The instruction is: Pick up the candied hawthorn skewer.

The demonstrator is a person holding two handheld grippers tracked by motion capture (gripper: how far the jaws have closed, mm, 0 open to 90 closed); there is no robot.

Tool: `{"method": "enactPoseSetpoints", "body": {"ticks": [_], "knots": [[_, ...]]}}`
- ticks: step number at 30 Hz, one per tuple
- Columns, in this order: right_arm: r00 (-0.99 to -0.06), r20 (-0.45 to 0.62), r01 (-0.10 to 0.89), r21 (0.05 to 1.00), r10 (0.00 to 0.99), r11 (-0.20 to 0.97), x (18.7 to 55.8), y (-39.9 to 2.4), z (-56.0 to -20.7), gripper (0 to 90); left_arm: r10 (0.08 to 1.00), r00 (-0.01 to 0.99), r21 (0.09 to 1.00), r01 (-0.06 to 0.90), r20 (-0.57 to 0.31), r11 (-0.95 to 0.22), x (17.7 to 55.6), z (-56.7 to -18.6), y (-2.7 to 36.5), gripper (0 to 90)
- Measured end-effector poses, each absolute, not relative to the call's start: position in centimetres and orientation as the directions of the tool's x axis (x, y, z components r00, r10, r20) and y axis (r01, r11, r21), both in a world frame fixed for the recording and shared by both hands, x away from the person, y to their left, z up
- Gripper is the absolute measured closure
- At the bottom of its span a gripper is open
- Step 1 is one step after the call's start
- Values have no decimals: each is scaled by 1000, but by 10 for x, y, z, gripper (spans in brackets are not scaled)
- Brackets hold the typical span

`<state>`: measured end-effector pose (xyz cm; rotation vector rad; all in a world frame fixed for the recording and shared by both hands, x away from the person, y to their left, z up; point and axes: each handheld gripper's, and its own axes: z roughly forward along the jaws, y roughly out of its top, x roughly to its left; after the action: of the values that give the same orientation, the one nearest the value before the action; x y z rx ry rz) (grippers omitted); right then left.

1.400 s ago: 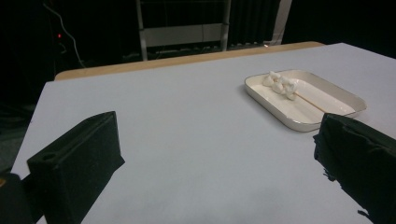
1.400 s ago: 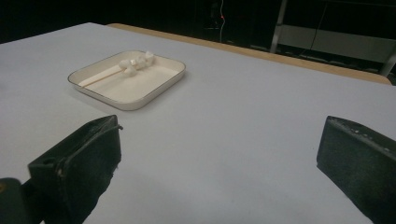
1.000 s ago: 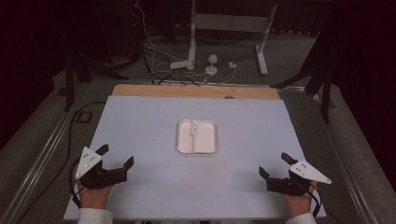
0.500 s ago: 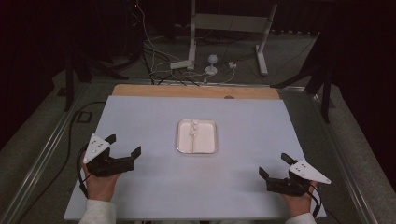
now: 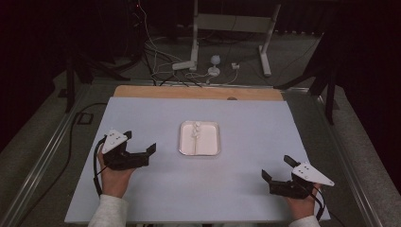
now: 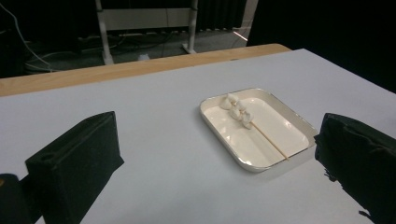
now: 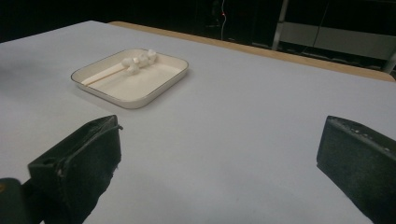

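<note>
Two open claws (image 5: pixel 140 143) (image 5: pixel 277 168) flank the skewer tray (image 5: pixel 199 150), apart.

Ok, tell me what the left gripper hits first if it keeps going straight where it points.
Probably the white tray. In the left gripper view the open left gripper frames bare table, then the tray's near rim, with the skewer lying inside. Height is unclear, so it might pass over the rim.

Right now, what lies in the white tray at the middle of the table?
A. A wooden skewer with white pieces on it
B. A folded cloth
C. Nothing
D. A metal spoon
A: the left gripper view shows a skewer with white pieces inside the tray.
</note>
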<state>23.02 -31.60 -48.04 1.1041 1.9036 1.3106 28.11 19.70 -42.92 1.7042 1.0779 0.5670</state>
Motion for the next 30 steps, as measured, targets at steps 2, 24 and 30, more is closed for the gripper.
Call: {"method": "enactPoseSetpoints", "body": {"ticks": [2,24,30], "knots": [[-495,-3,309,934,869,179,230,-316,-481,0,859,497,911,400,-126,-98,284,-430,195,9],[-495,0,315,932,869,180,231,-316,-481,0,823,540,891,443,-177,-98,311,-441,157,10],[-497,0,317,931,868,181,231,-315,-481,0,816,547,883,457,-184,-107,319,-445,146,10]]}}
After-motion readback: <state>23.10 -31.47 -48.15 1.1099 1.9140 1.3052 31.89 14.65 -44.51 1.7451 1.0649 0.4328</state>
